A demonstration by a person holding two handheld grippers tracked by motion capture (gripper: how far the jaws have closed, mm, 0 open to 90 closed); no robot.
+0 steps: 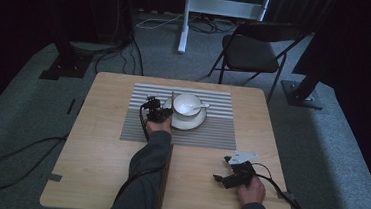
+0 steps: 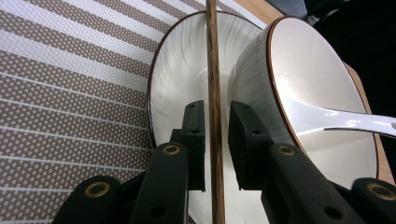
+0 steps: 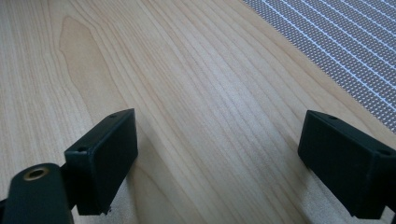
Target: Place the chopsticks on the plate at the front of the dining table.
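Right gripper (image 1: 220,178) near the table's (image 1: 95,147) front-right corner – jaws gaping, empty. Left gripper (image 2: 215,135) straddles a chopstick (image 2: 214,70) on the saucer (image 2: 177,65) – pads slackened, not pinching.

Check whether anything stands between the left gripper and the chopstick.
Nothing visible does. The chopstick runs right between the jaws of the left gripper, a slim gap showing on the bowl's side, above the plate and beside the bowl.

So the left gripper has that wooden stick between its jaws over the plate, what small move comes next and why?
Probably draw the left gripper straight back. Its jaws stand slightly apart with small gaps on both sides of the stick, which lies across the plate beside the bowl, so it looks set down. The right gripper is open over bare table.
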